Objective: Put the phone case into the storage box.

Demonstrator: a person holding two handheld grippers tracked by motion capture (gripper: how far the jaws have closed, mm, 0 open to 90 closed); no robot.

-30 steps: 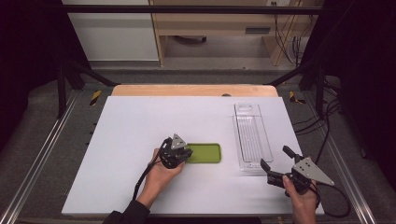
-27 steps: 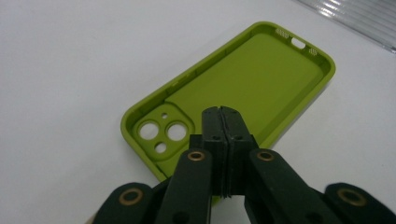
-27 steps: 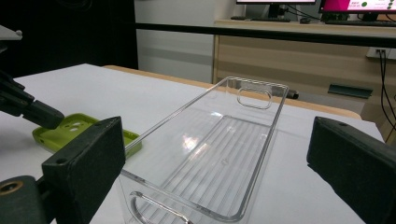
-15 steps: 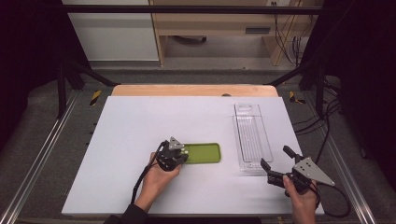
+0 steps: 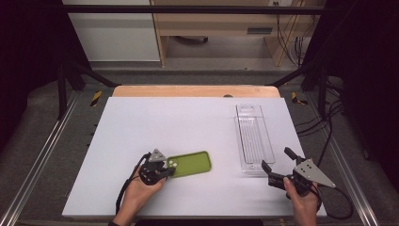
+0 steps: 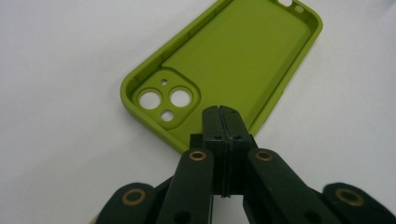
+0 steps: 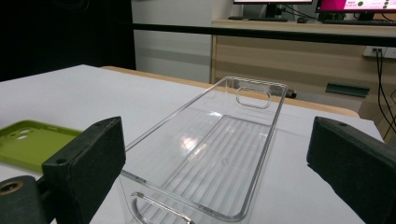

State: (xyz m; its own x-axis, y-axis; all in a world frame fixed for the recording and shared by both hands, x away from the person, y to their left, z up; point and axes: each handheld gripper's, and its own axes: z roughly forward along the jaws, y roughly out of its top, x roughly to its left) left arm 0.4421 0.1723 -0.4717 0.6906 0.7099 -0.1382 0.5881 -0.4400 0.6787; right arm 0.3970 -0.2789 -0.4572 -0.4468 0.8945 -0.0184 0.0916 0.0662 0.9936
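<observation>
Left claw (image 5: pixel 165 170) is staying squeezed shut, its two black jaws pressed flat together with nothing between them. It is sitting right at the camera-hole end of the green phone case (image 5: pixel 189 164), and whether it is touching the case is hard to tell. Since a second ago, this claw has slid toward the person's left and the case has slid with it, so the case is now lying farther from the clear plastic tray (image 5: pixel 253 139). Right claw (image 5: pixel 274 166) is keeping still, its jaws standing wide apart and holding nothing, just in front of the near end of the tray. On the white table (image 5: pixel 160 122) are lying one green case and one clear tray, with two claws.
</observation>
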